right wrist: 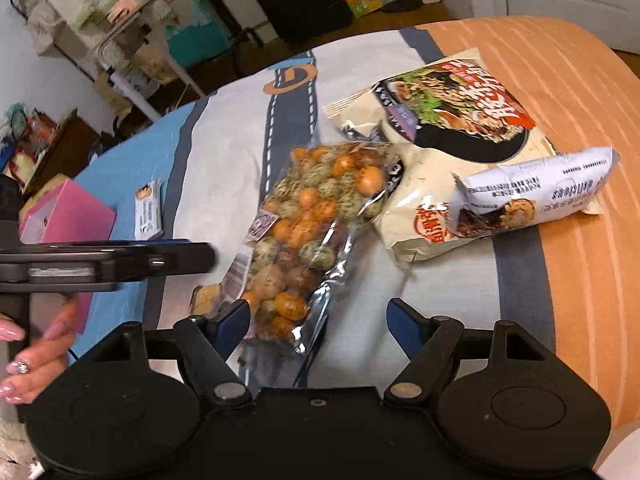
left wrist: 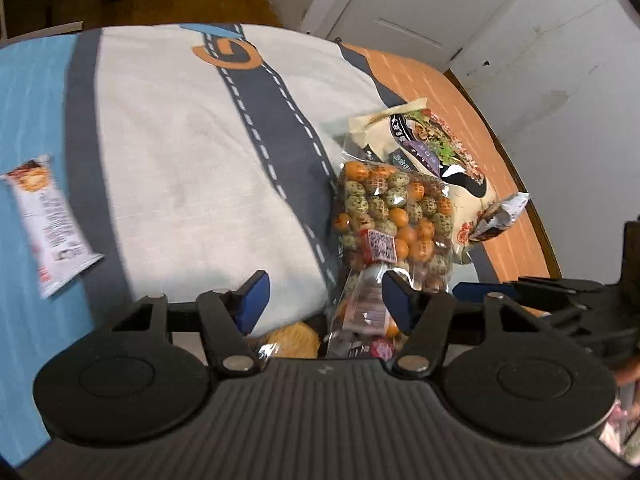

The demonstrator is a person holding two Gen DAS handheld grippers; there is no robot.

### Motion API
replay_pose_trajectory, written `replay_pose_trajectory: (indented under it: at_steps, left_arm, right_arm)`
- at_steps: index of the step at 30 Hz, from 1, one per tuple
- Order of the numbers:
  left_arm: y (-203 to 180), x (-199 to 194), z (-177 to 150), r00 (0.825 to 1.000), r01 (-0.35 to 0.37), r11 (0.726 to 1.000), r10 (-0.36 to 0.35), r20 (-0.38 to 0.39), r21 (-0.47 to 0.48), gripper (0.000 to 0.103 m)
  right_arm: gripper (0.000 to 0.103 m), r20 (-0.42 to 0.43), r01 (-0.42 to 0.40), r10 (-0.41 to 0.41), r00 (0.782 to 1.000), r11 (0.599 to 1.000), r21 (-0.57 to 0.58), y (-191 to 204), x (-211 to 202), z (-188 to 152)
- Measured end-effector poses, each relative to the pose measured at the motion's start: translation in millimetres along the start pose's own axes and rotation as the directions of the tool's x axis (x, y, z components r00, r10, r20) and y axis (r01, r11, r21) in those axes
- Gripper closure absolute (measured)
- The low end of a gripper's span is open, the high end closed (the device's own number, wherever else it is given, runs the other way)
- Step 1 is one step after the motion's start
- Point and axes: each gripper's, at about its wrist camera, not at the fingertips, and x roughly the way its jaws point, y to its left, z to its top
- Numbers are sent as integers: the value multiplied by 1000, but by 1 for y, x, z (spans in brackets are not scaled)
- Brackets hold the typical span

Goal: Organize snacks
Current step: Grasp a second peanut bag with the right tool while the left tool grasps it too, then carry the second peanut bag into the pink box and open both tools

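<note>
Both grippers, left gripper (left wrist: 326,300) and right gripper (right wrist: 316,322), stand with jaws apart, clamping nothing, over the near end of the bag of balls (right wrist: 308,216), which lies lengthwise away from them.

soft, even indoor light, fairly bright over the bed (left wrist: 168,152) — a broad grey shadow falls across its near edge in the left wrist view. glare glints off the clear bag of round snacks (right wrist: 312,224). fisheye bending curves the bed's far edge and the door (left wrist: 404,4). motion blur smears the small white packet (left wrist: 48,220) — the background is soft.
</note>
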Motion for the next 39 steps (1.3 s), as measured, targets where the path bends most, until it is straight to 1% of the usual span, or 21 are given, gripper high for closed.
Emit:
replay_pose_trajectory:
  at_steps: [1,2,3,5,6,7,9,12,13,17,19,21,23,28,32,39]
  left_arm:
    - [0,6,2,1000,11,1000,-11,-7,-5,46]
    - [0,12,3,999,38,999,-38,-8,-12,47]
    - [1,15,5,998,67,998,-67,-6,-21,48]
    - [3,21,9,991,134,990,-134,-10,-51,53]
    - [3,26,10,986,165,984,-167,-28,-66,54]
    - [4,33,11,978,193,977,-199,-63,-88,54]
    - [2,39,10,978,187,977,-195,-75,-98,53]
    - [-3,37,12,980,173,980,-181,-88,-96,53]
    - [-2,38,13,978,177,978,-188,-94,-113,53]
    - [2,38,17,969,197,964,-219,-114,-178,45]
    - [1,35,17,958,228,952,-257,-126,-204,44]
    - [-4,29,16,965,211,958,-235,-115,-194,44]
    - [-6,19,14,971,195,964,-216,-103,-182,44]
    - [-7,-9,13,976,175,968,-195,-101,-181,44]
    - [-9,-35,12,982,154,972,-170,-79,-175,43]
    - [-7,-78,9,988,108,976,-126,-85,-190,43]
  right_arm:
    - [31,9,-15,15,1000,1000,-5,-1,0,-1]
    - [37,15,-27,27,1000,1000,-10,-2,0,-1]
    - [38,15,-37,37,999,999,-18,-1,1,-2]
    - [43,9,-45,45,999,999,-25,-4,3,1]
    - [43,8,-55,55,998,998,-29,-4,6,1]
    - [43,6,-62,62,998,998,-32,-3,8,2]
    - [46,-8,-56,56,998,998,-42,1,13,2]
    - [47,-25,-54,53,998,997,-55,5,13,6]
    - [48,-33,-55,53,998,997,-47,6,13,8]
    - [51,-49,-55,51,997,996,-68,17,9,14]
    - [53,-55,-66,61,997,995,-78,22,6,17]
    - [54,-63,-76,71,995,994,-74,24,4,18]
    - [55,-64,-103,99,993,993,-59,26,1,19]
    - [55,-59,-141,138,989,987,-70,41,-12,20]
    - [55,-57,-165,161,985,982,-92,59,-24,22]
    - [55,-85,-205,197,977,974,-95,90,-39,22]
